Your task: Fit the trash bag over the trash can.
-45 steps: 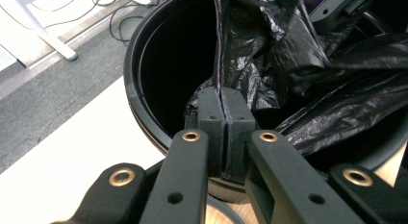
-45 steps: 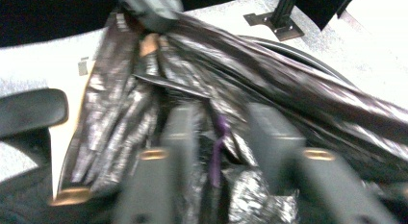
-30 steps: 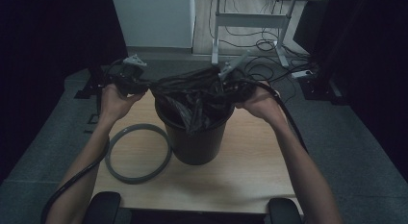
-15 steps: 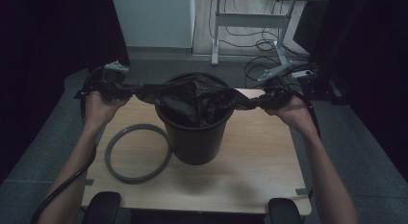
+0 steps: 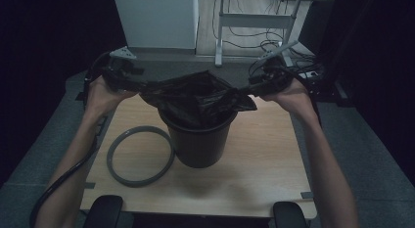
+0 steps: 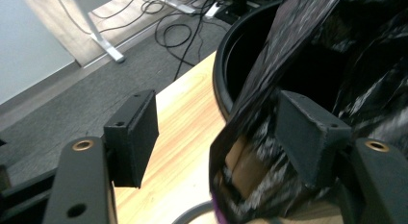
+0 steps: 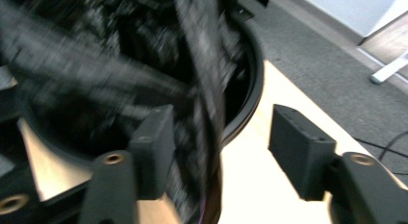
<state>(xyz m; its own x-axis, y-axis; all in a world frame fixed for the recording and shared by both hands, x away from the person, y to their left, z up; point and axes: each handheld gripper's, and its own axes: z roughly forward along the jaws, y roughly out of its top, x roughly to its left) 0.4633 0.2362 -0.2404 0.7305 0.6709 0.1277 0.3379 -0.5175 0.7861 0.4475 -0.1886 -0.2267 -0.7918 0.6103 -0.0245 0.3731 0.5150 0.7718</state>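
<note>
Crinkled black plastic bin liner (image 5: 198, 98) stretched wide above round black plastic bin (image 5: 198, 142) on light wooden table (image 5: 264, 154); lower part hangs inside bin.

Left gripper (image 5: 128, 77) at liner's left edge, right gripper (image 5: 258, 83) at its right edge.

Versus 0.5 s ago: hands slightly closer together, liner mouth raised, less taut.

Gripper views: both jaw pairs stand wide apart, liner film draped over one jaw of each, not pinched.

Grey plastic ring (image 5: 140, 155) lies flat left of bin, unmoved.

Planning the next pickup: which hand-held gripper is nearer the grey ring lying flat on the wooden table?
Left. The left hand-held gripper hangs above and just behind the grey ring; the right hand-held gripper is across the black bucket.
</note>
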